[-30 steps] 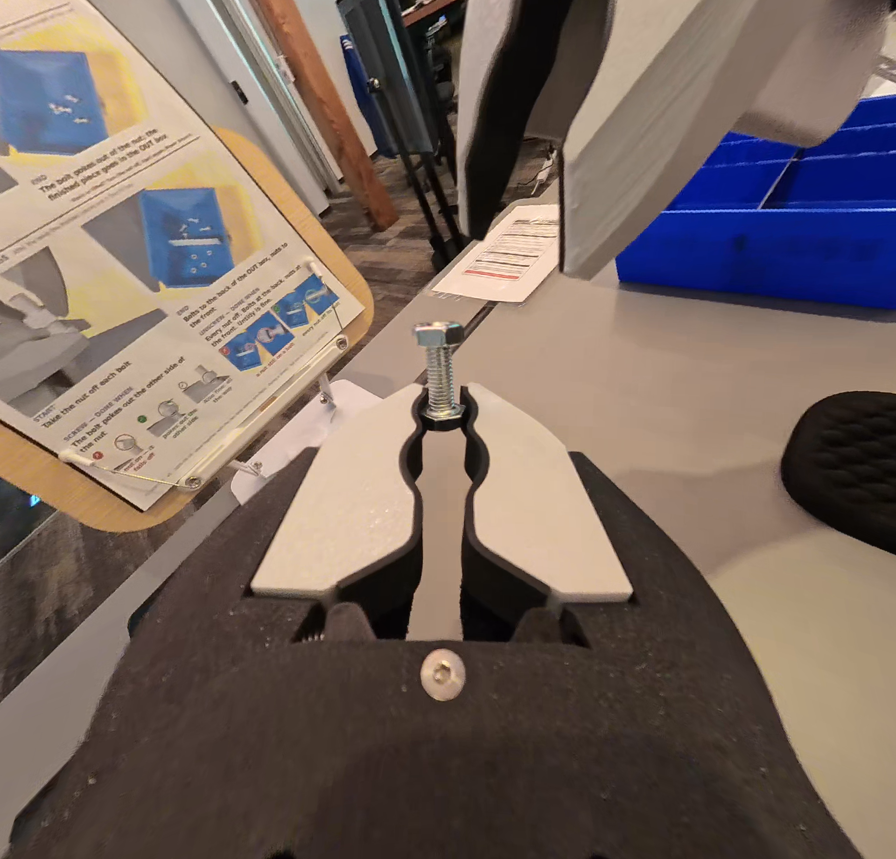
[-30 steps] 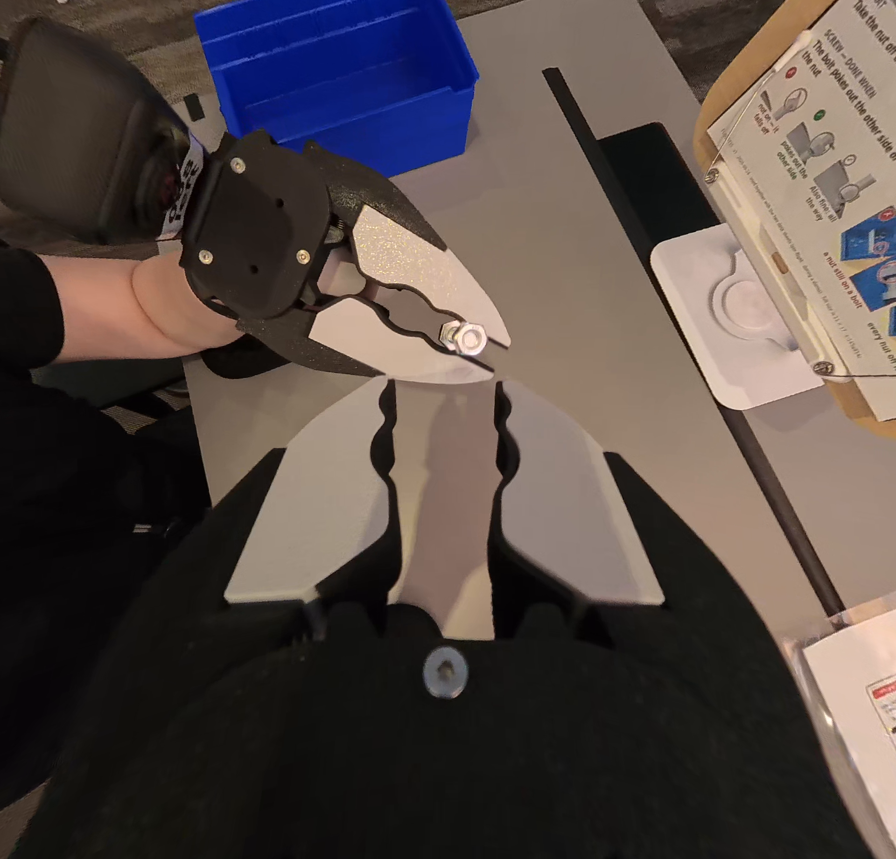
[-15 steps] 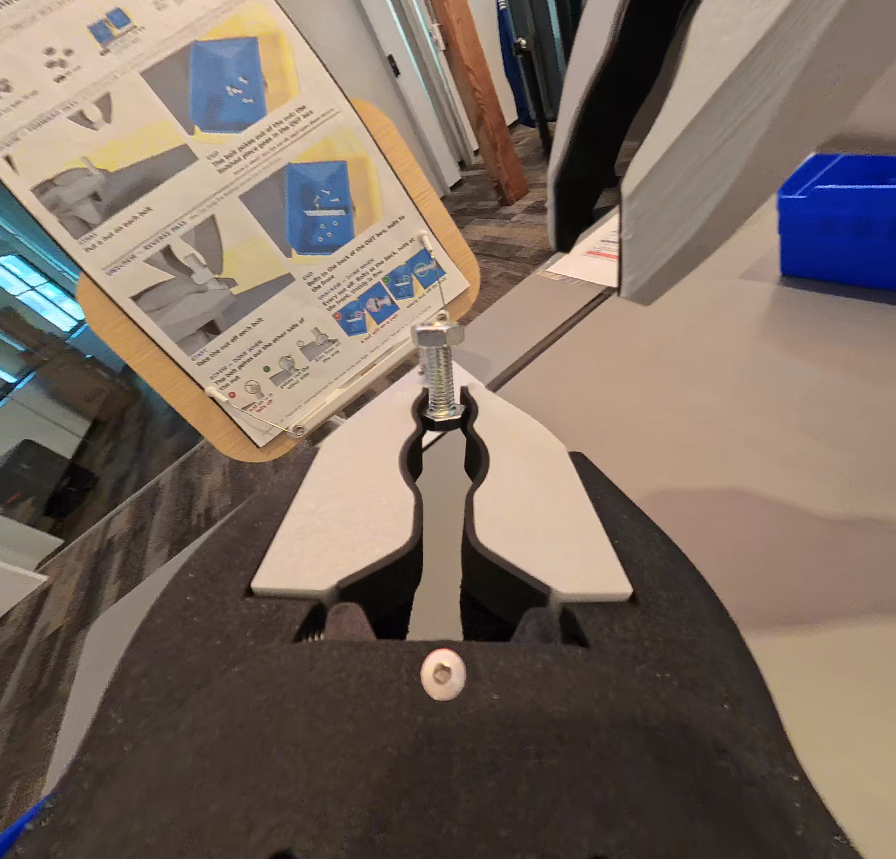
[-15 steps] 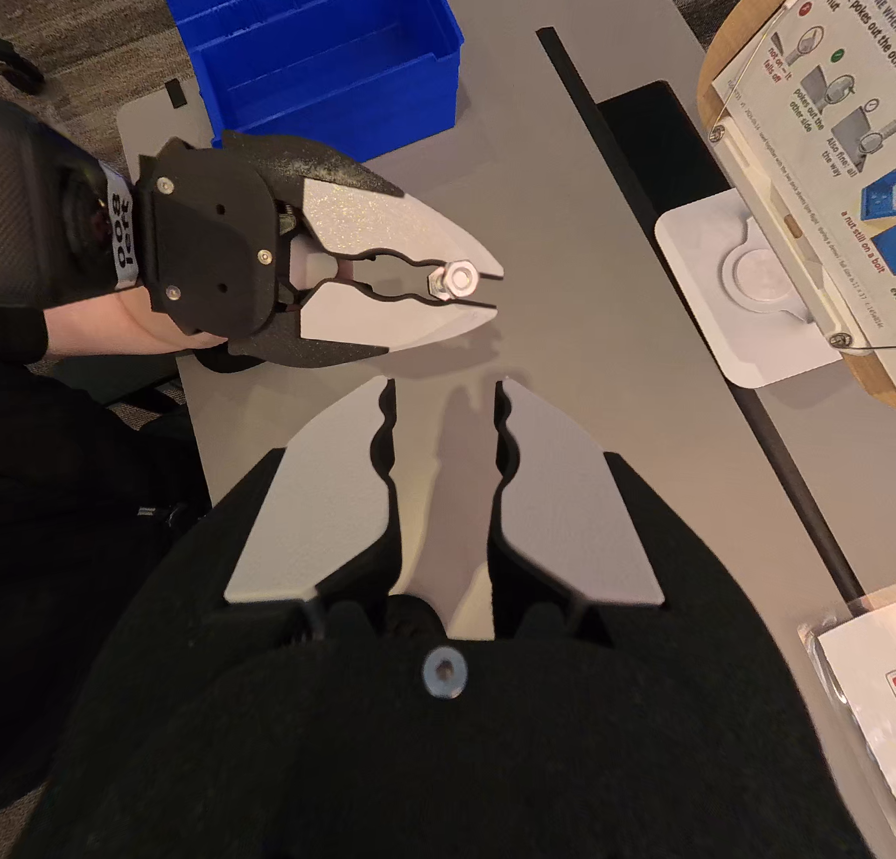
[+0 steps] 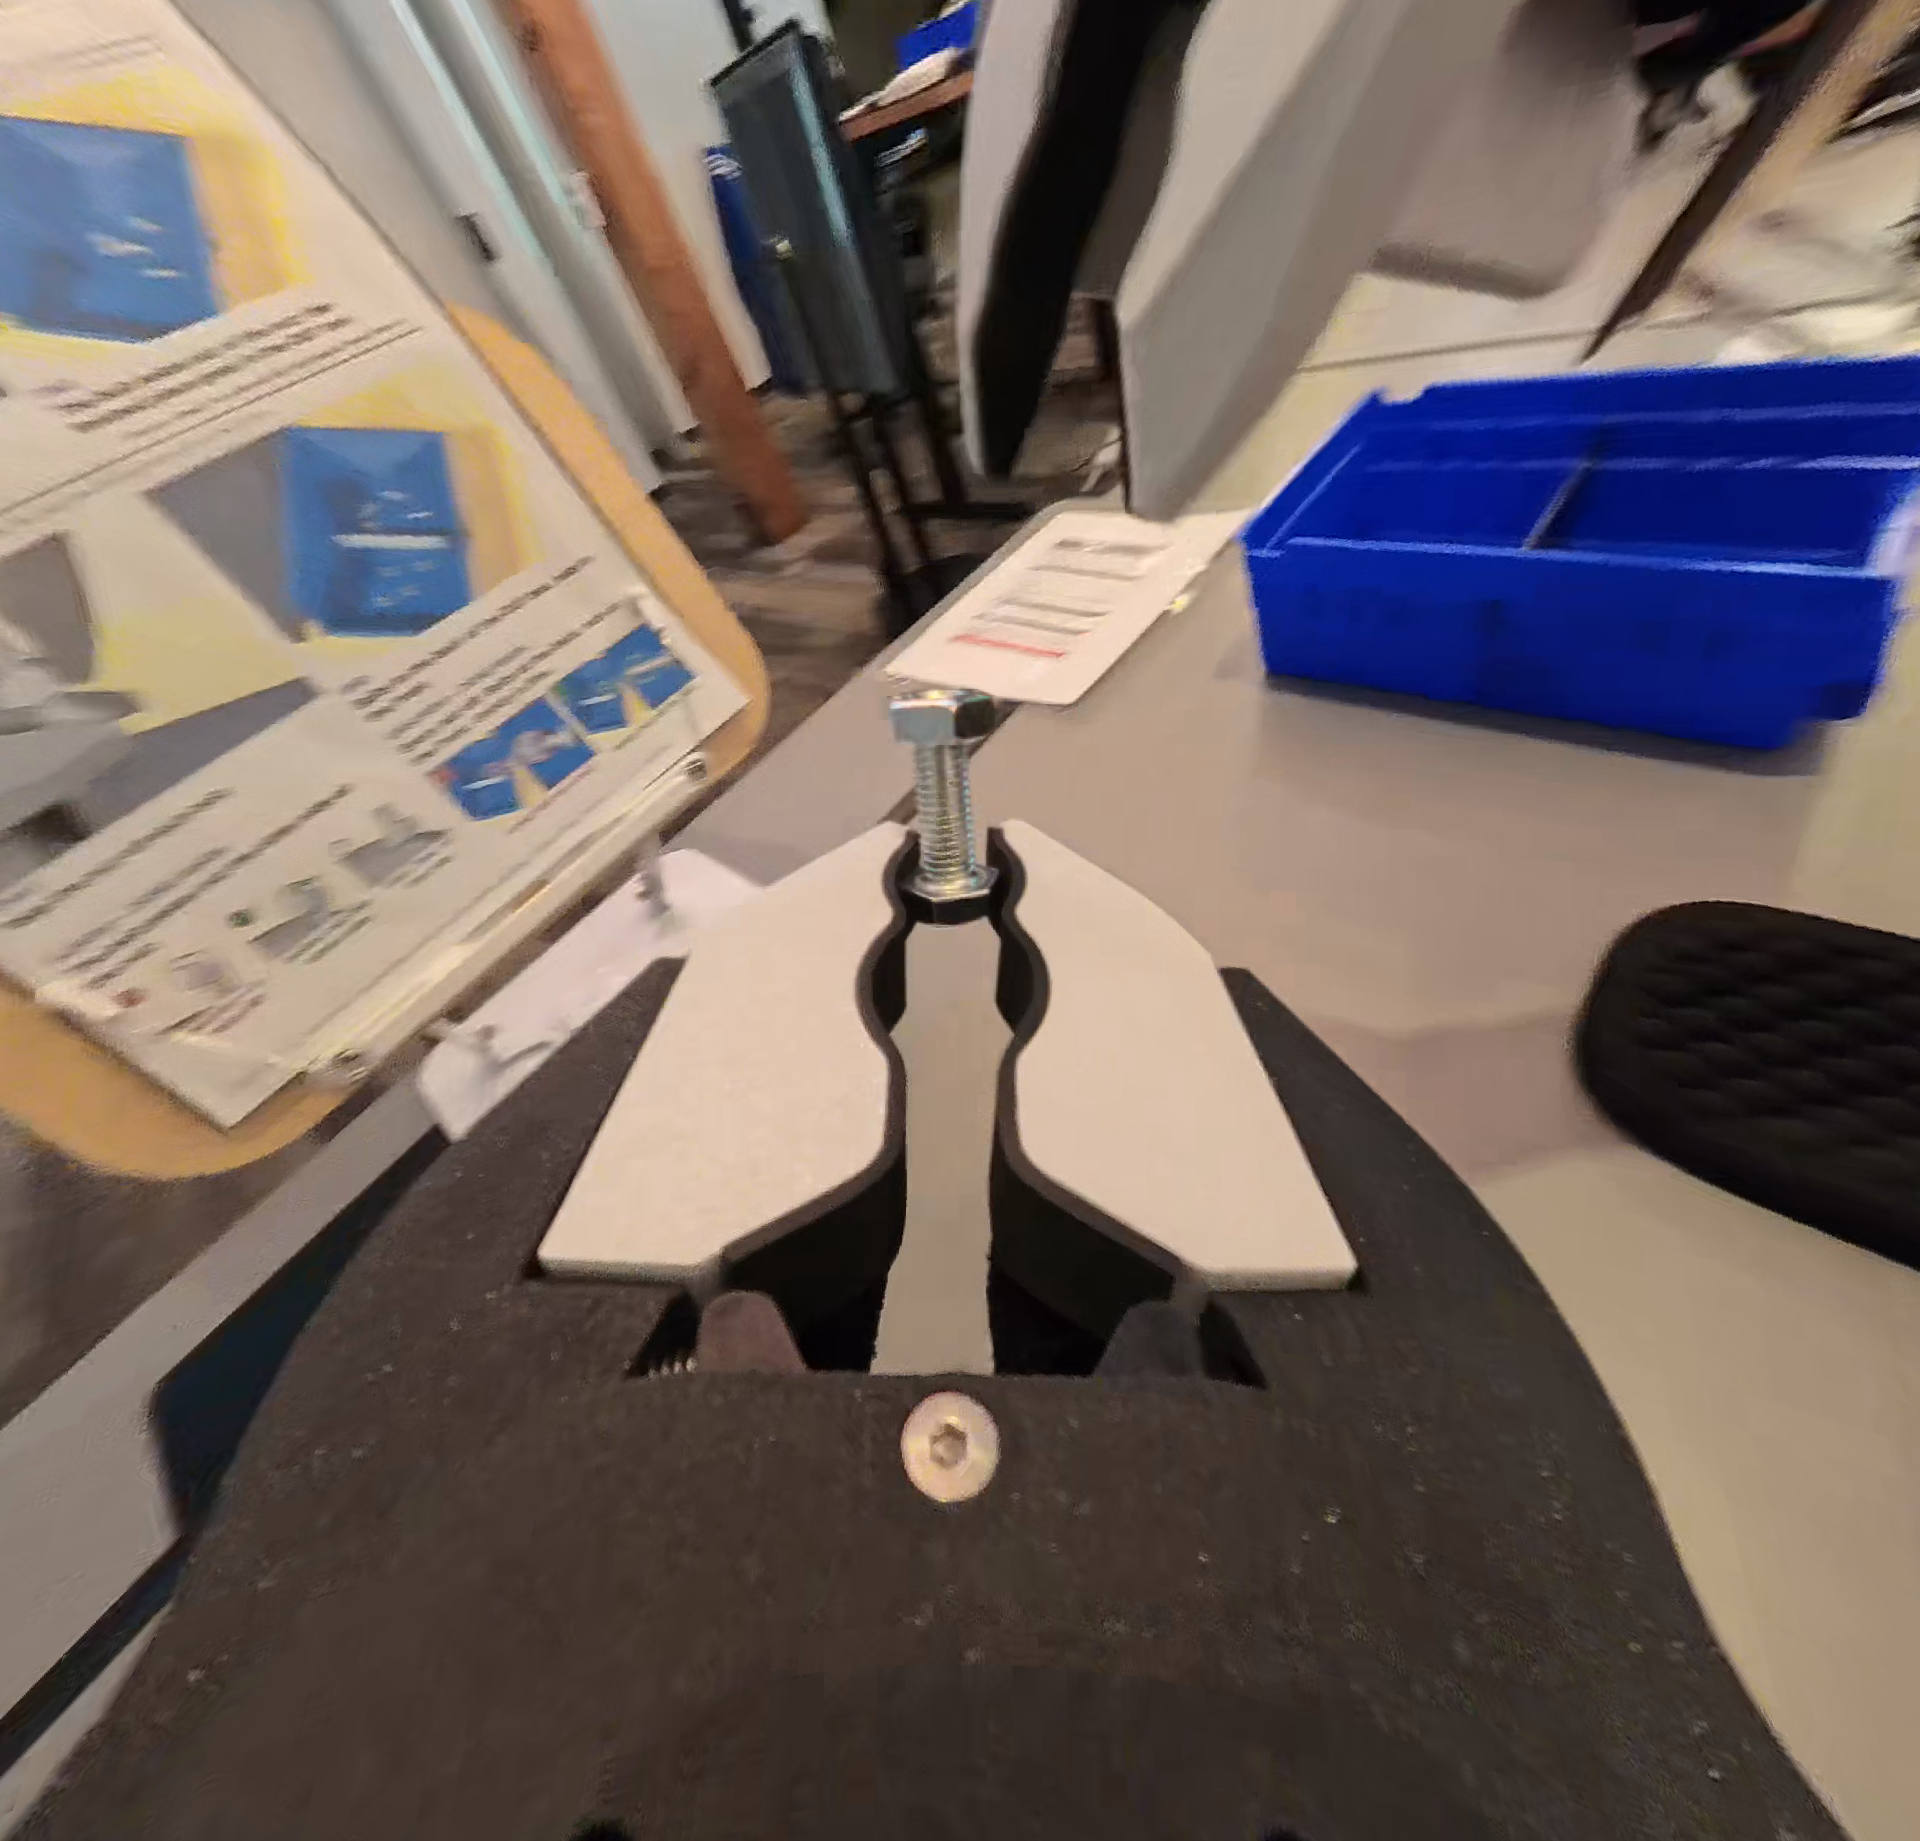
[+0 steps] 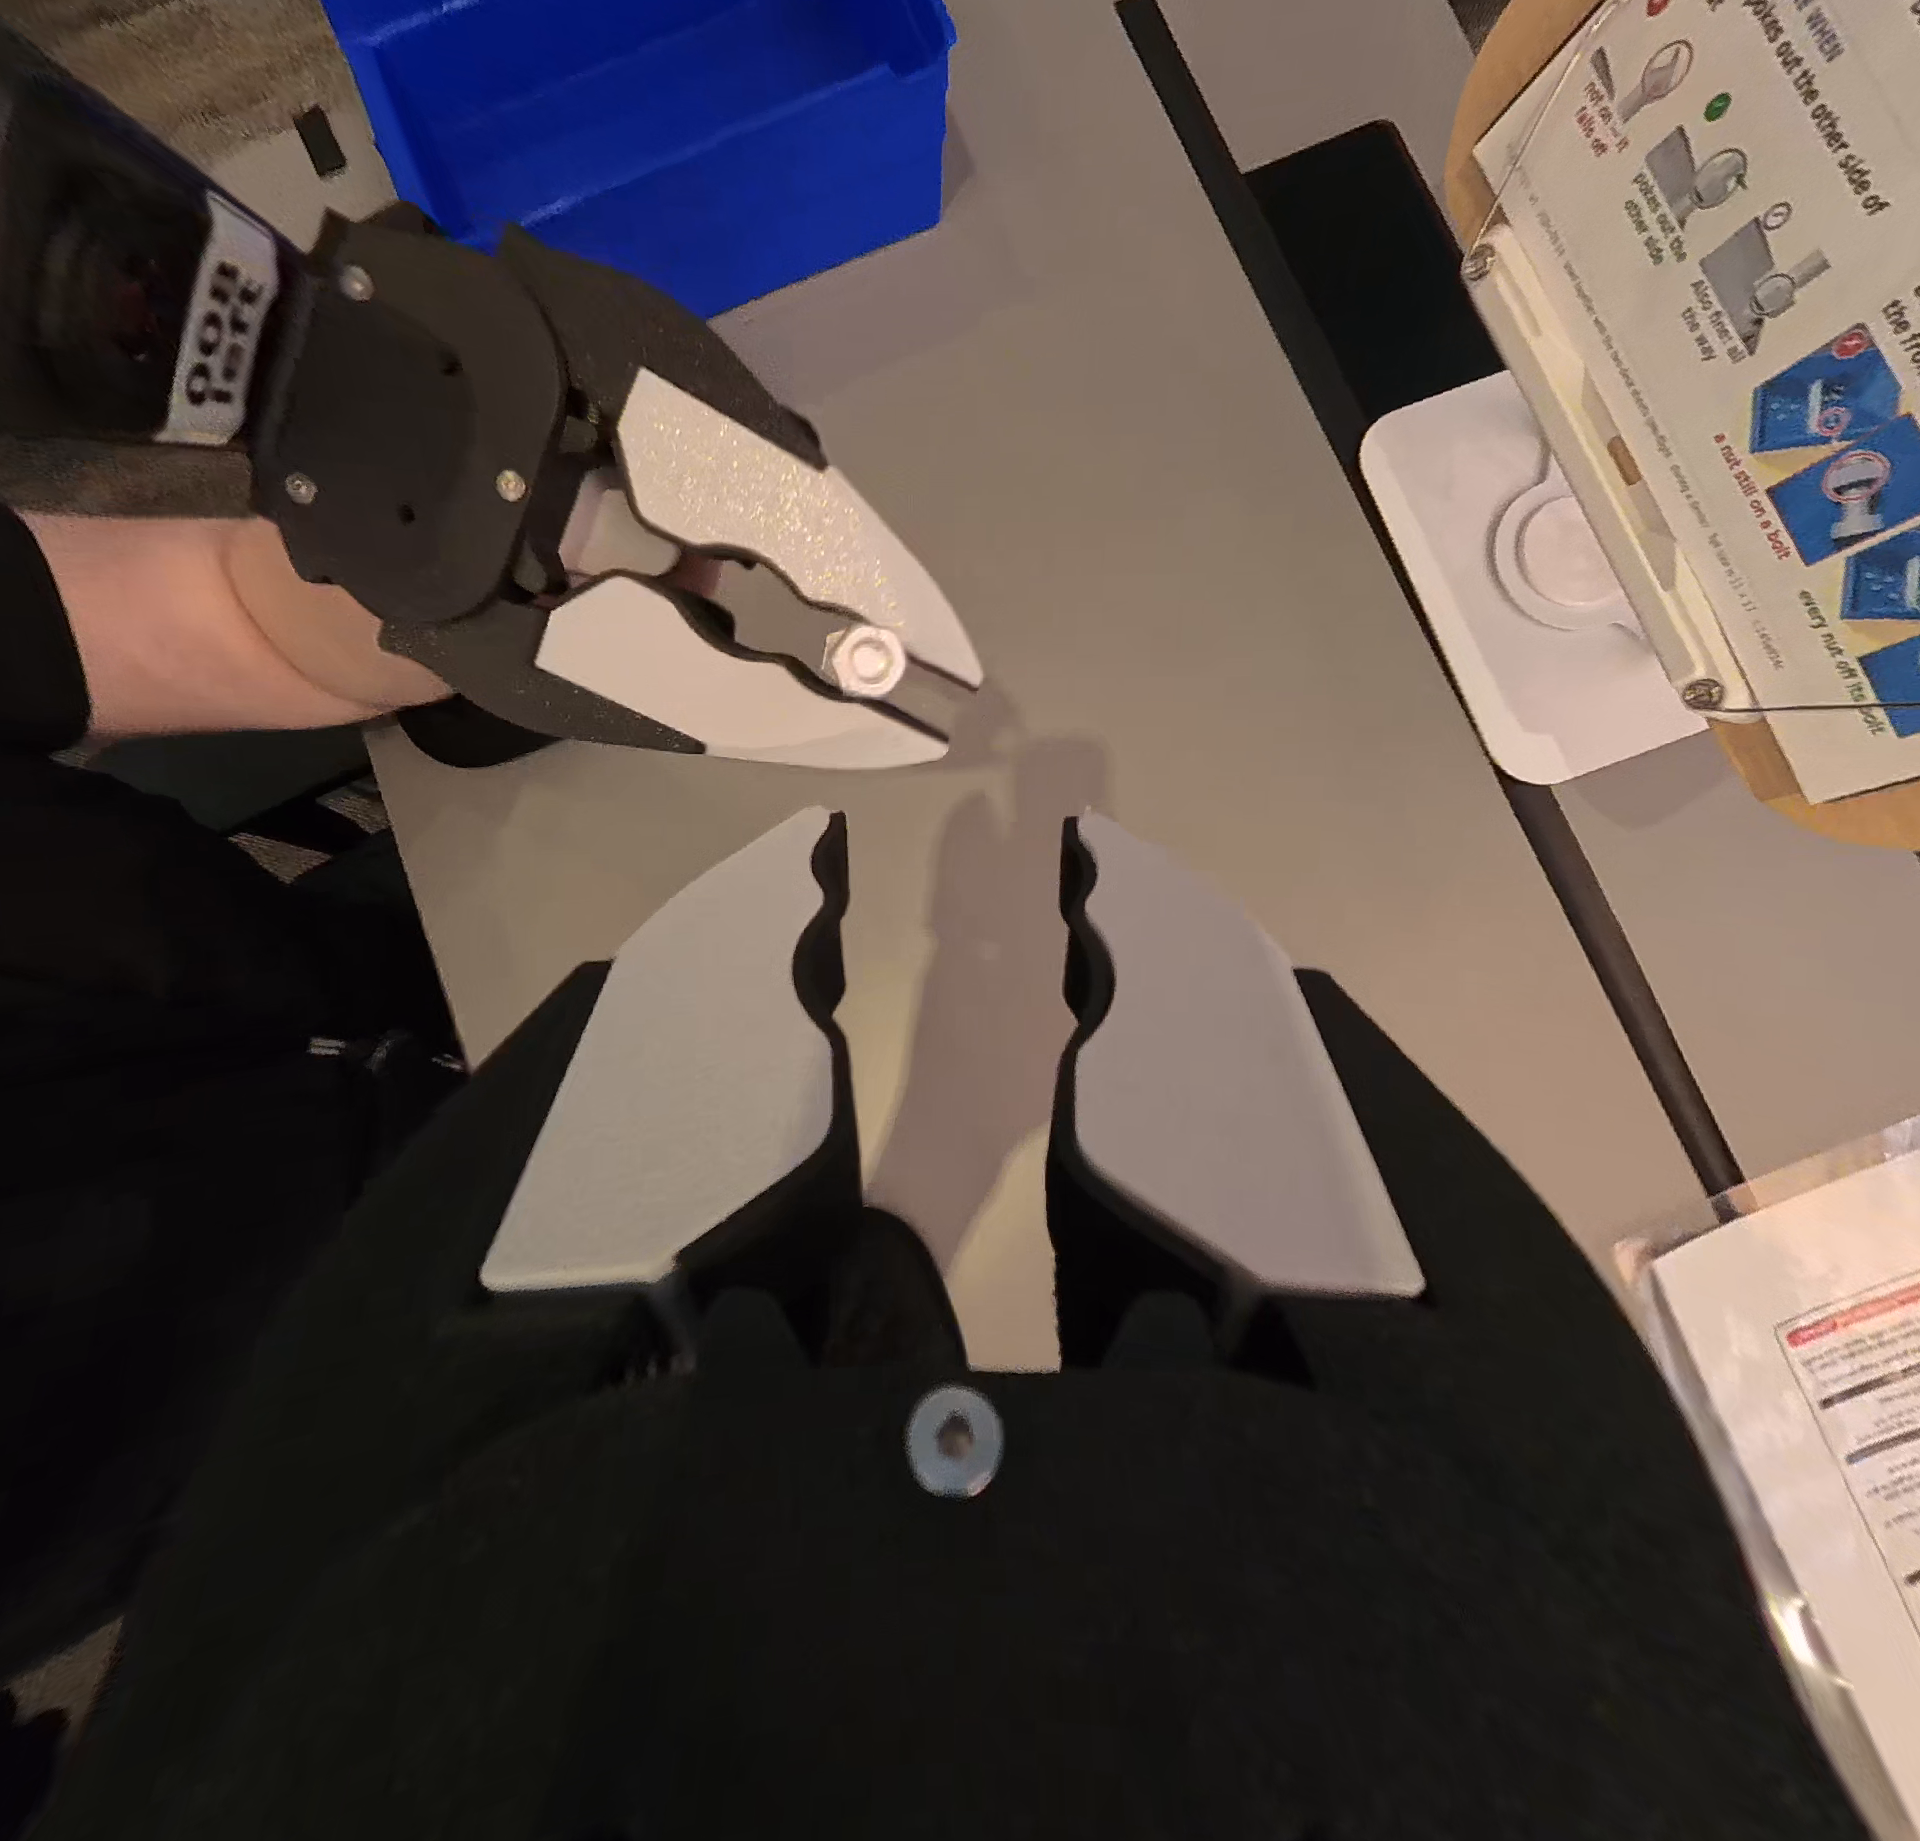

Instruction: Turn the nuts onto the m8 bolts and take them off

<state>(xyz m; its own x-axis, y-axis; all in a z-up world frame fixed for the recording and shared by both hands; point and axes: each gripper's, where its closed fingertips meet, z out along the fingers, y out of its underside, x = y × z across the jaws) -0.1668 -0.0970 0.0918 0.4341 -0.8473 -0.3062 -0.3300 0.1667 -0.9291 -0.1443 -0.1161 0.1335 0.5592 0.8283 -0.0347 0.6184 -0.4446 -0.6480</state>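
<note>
- The left gripper (image 5: pixel 948 861) is clamped on a hex nut (image 5: pixel 948 885) at its fingertips; the threaded bolt (image 5: pixel 940 783) stands upright from the nut, head at 12 o'clock.
- The right gripper (image 6: pixel 954 820) hangs above the grey table (image 6: pixel 1091 441), fingers spread and empty.
- A blue bin (image 6: pixel 665 77) sits at 11 o'clock in the right wrist view.

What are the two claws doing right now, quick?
Left claw: closed on the nut, with the bolt sticking up from it.
Right claw: open, holding nothing.
</note>
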